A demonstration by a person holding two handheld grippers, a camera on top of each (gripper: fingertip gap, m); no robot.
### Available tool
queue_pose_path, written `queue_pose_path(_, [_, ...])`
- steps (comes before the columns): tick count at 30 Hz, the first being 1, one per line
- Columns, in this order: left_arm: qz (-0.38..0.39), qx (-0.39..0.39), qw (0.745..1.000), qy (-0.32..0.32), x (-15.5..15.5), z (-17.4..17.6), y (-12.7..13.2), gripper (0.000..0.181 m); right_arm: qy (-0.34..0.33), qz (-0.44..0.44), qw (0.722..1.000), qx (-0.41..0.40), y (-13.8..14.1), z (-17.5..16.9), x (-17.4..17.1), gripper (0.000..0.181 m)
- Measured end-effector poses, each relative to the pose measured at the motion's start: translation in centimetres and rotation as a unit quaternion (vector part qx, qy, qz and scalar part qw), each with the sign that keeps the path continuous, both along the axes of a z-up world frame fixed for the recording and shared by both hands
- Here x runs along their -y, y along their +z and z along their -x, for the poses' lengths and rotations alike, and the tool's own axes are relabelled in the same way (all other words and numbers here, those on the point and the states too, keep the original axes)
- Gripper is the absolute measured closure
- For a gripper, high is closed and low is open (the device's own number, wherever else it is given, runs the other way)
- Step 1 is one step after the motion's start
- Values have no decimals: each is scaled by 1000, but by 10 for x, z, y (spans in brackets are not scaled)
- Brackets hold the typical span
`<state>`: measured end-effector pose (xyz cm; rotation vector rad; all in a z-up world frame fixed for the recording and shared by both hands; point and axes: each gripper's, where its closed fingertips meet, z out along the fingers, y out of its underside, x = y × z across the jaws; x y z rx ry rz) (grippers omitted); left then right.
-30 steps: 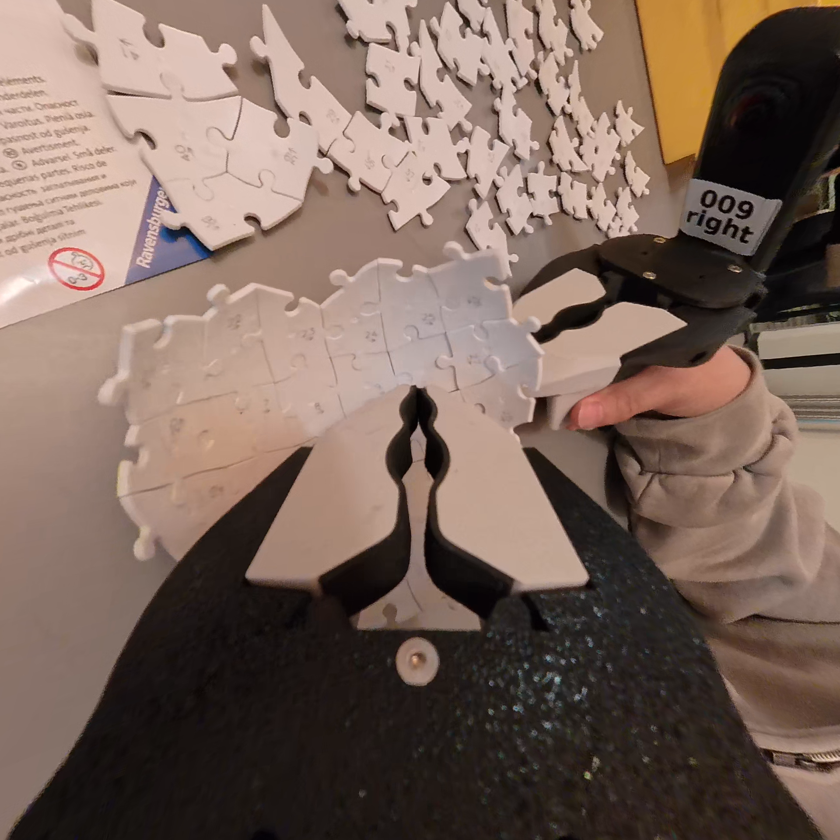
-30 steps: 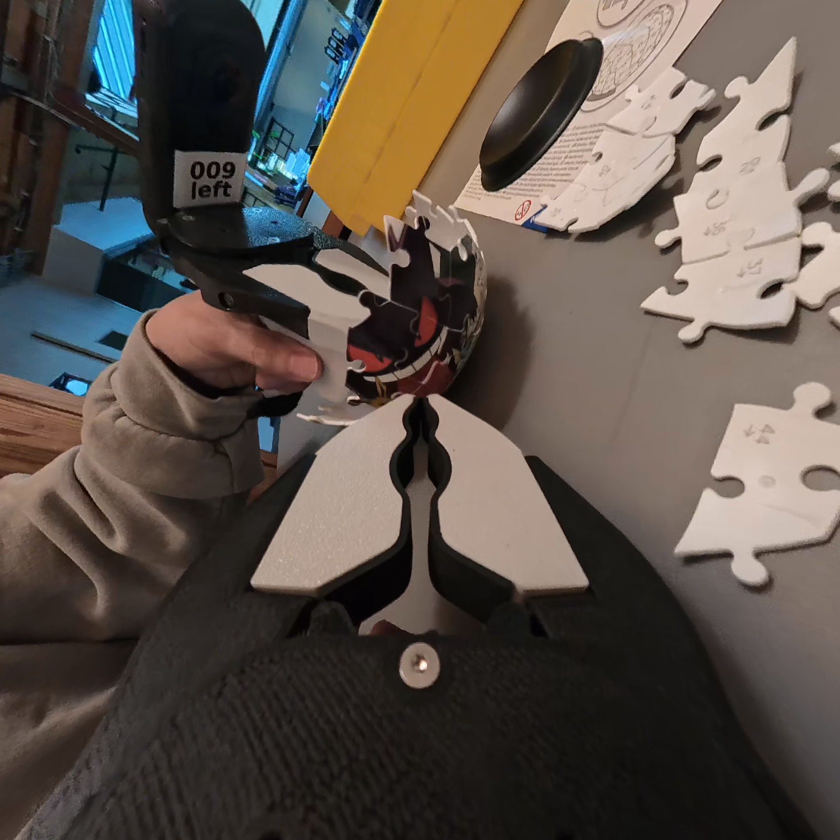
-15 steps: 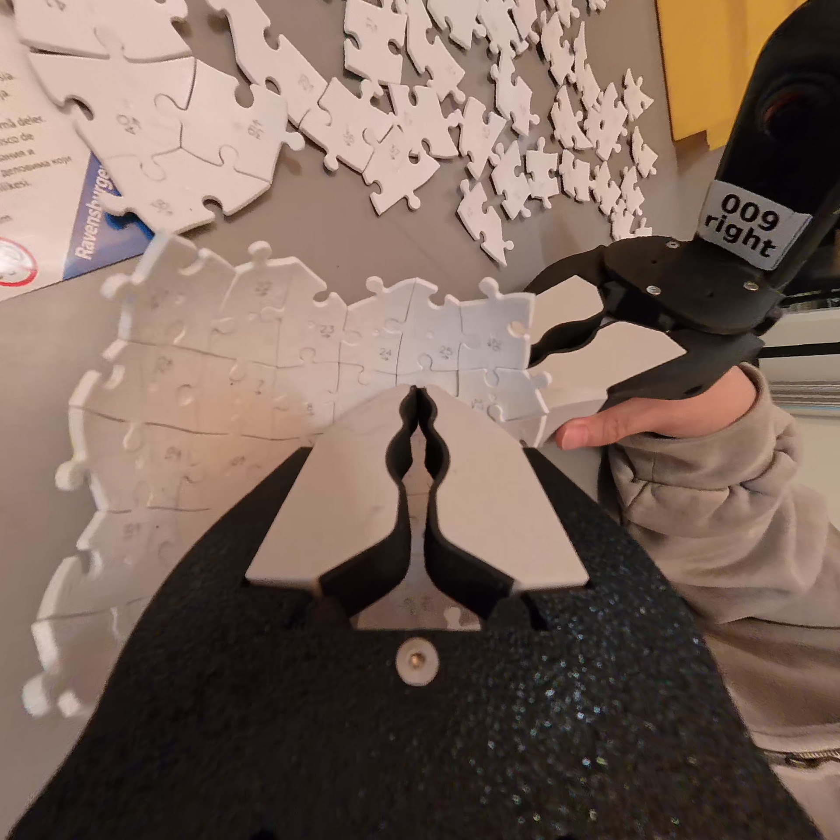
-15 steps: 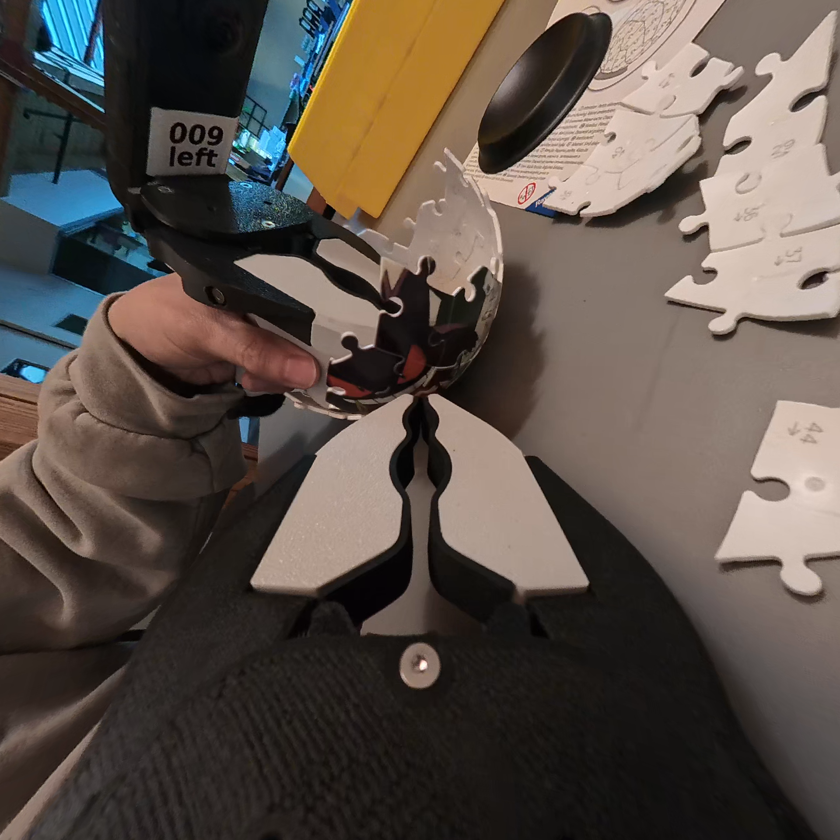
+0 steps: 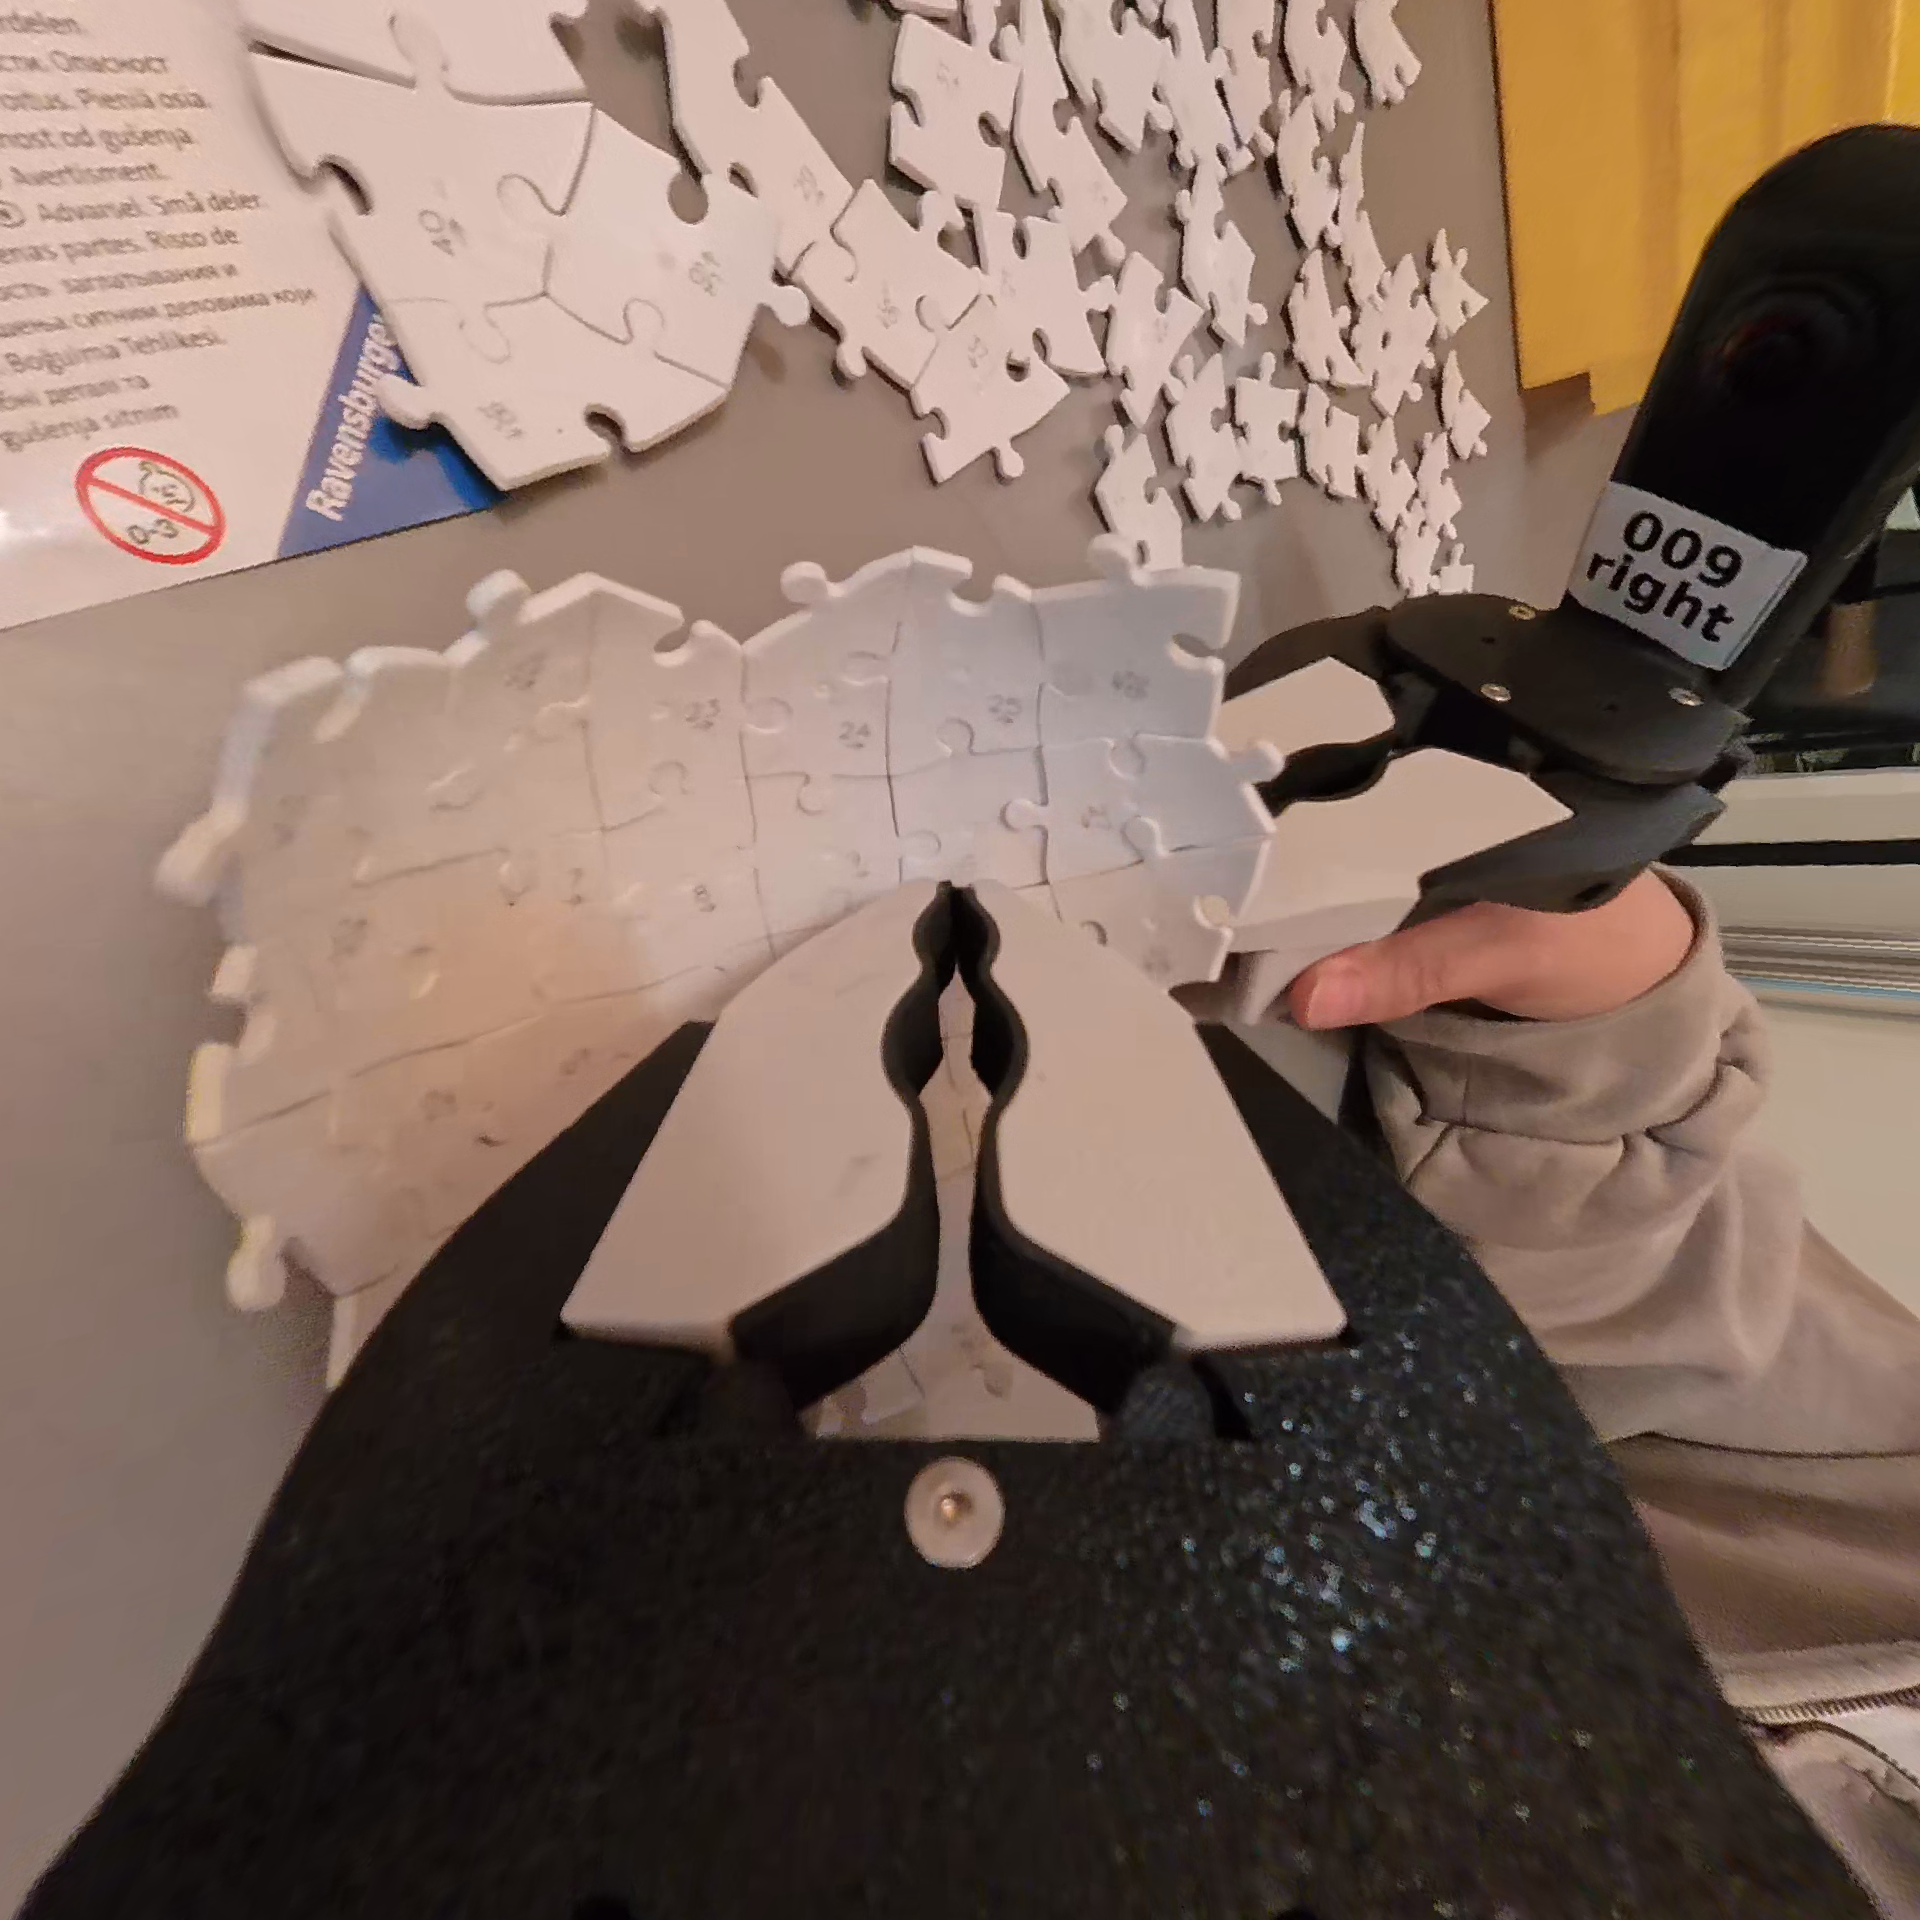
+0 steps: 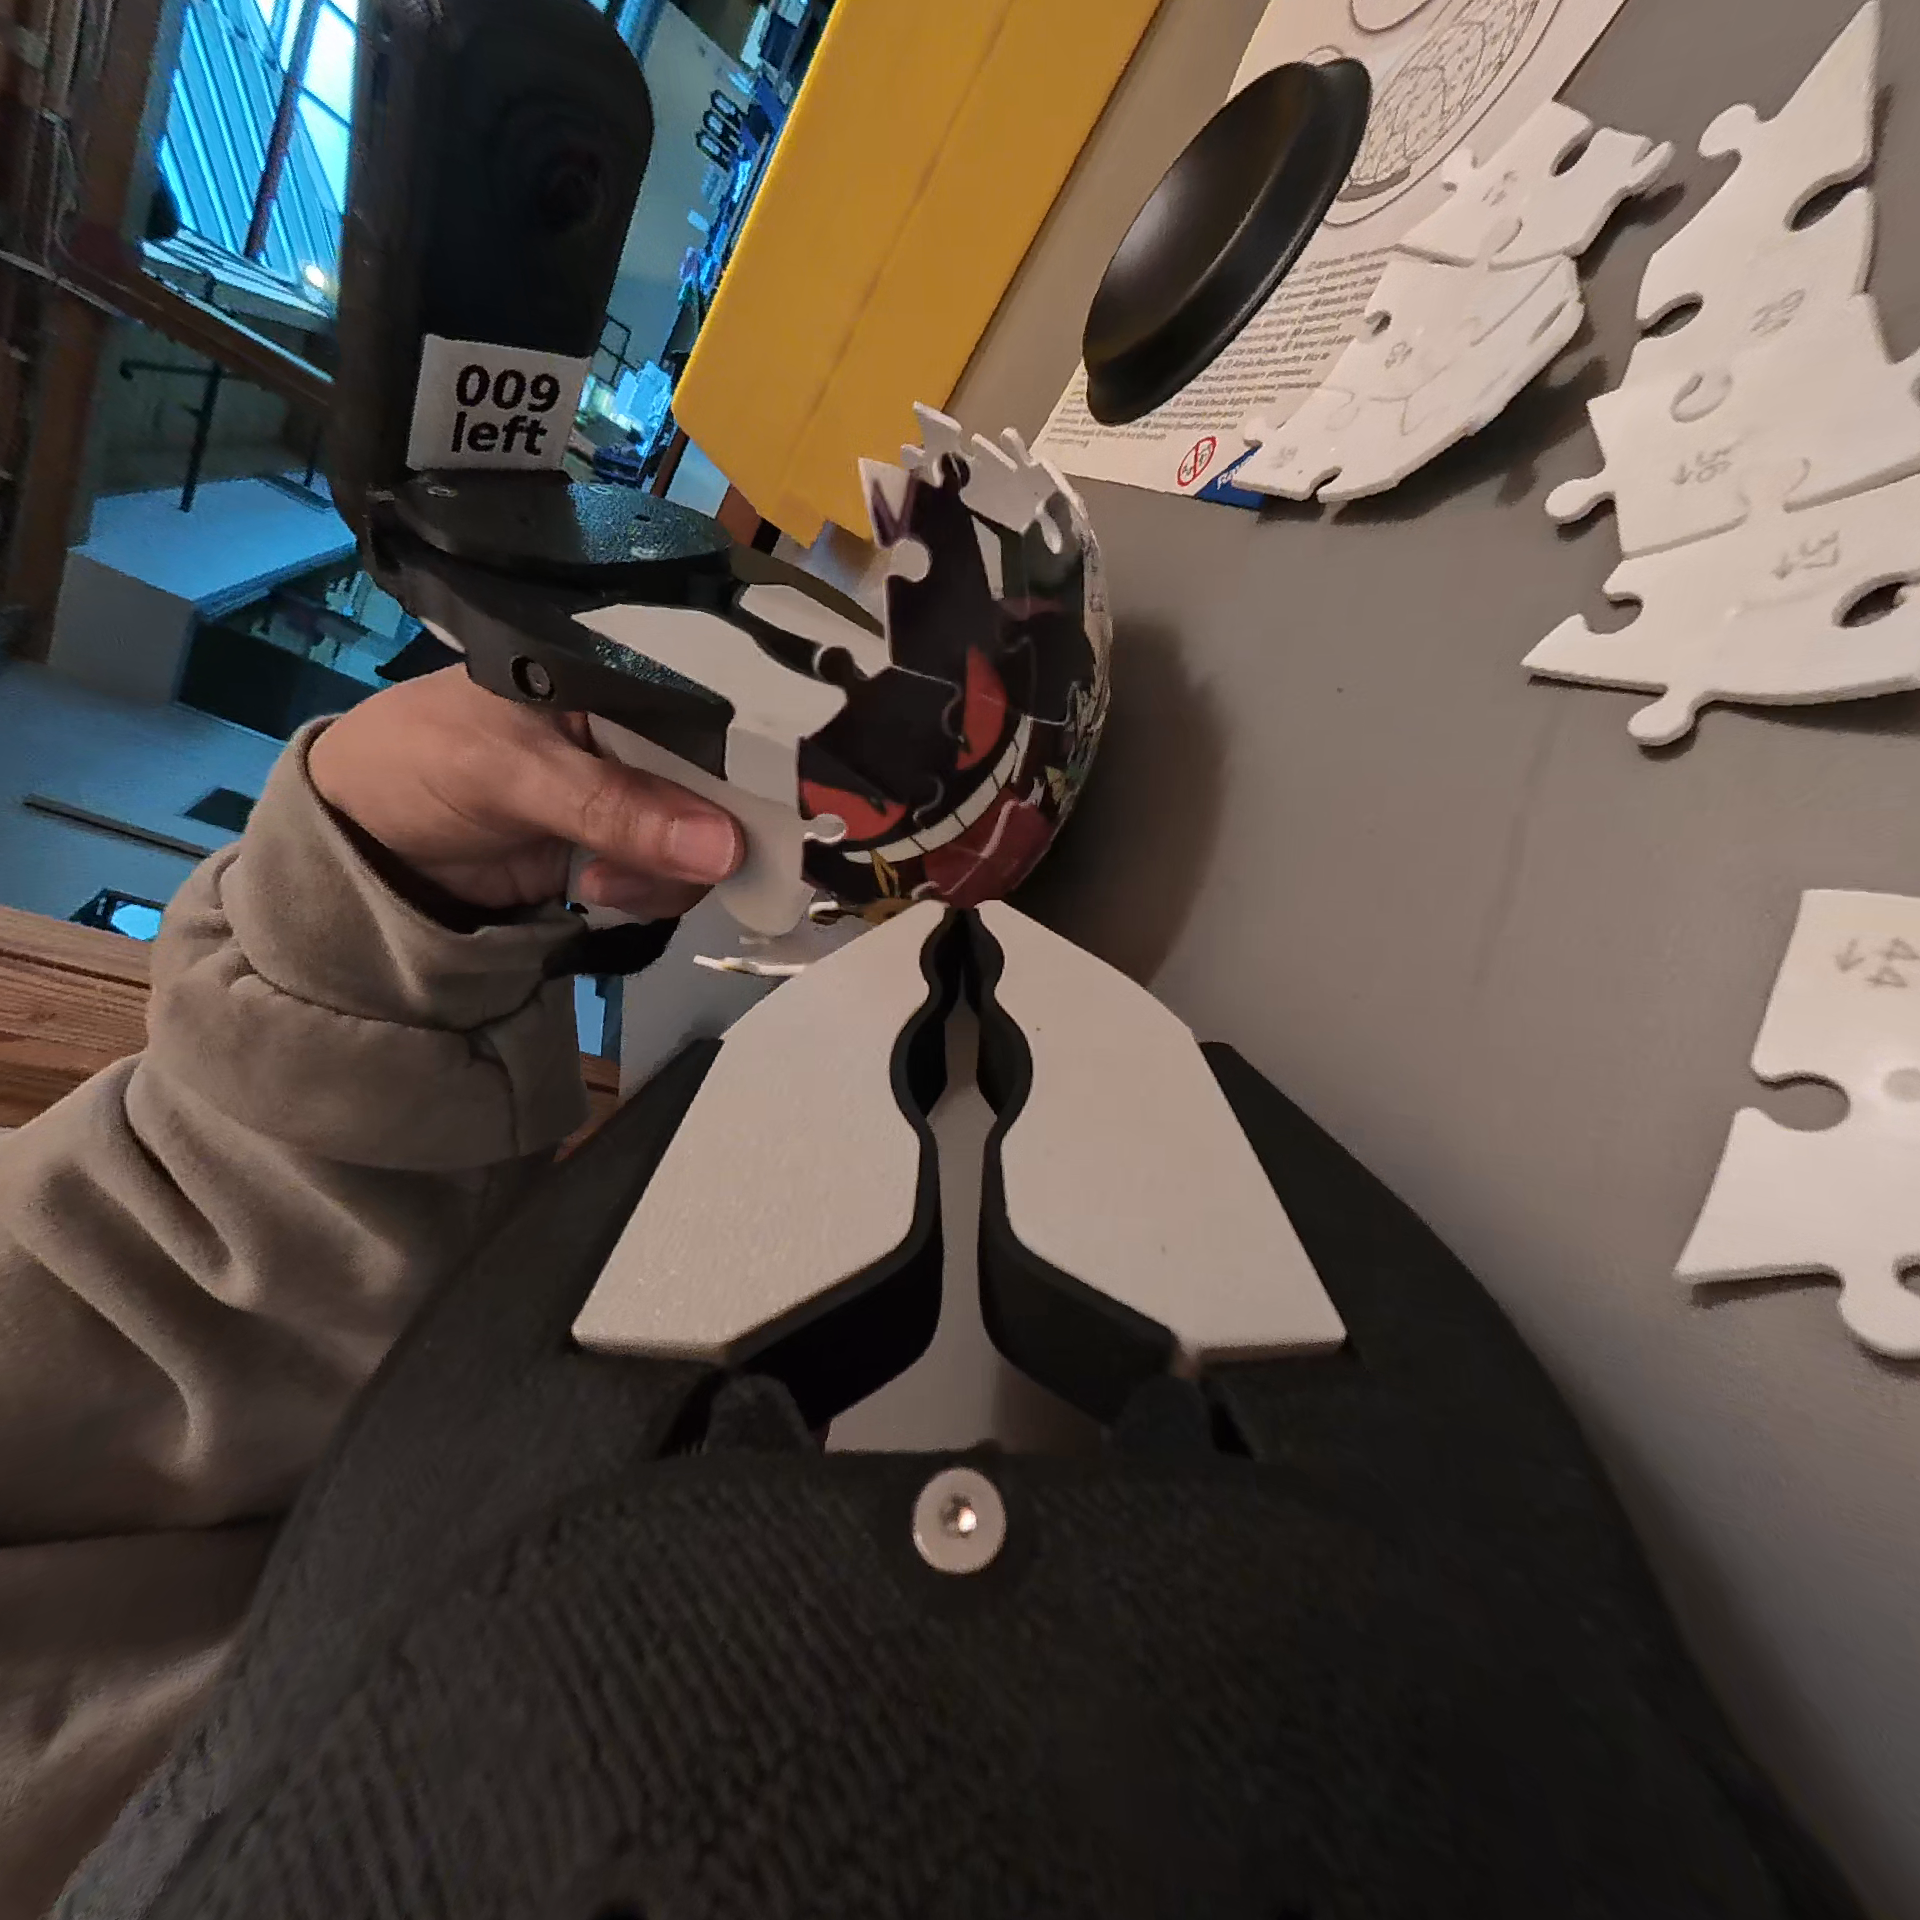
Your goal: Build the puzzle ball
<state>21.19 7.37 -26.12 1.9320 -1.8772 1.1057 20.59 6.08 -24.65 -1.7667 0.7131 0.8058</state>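
The puzzle ball, a half-built curved shell, is held above the counter; the left claw and right claw each pinch its rim (both closed on it); next, fitting a loose piece needs one claw freed.

One half-built puzzle ball, two grippers, one black round stand, one printed leaflet, one yellow box, three joined flat clusters, and too many loose pieces to count.
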Motion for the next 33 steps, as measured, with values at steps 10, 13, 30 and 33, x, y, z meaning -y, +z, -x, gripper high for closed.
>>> queue_pose_path(10, [-6, 8, 1000, -6, 4, -4, 1, 181, -27, -9, 1000, -12, 0, -14, -3, 181])
queue_pose_path(13, [1, 9, 1000, 2, 2, -4, 1, 181, -22, -9, 999, -26, 0, -11, -4, 181])
queue_pose_path(30, [85, 20, 995, 43, -8, -5, 10, 181, -37, -19, 996, -80, 1, -8, -23, 181])
queue_pose_path(33, [89, 20, 995, 42, -10, -6, 11, 181, -48, -27, 995, -85, 2, -11, -26, 181])
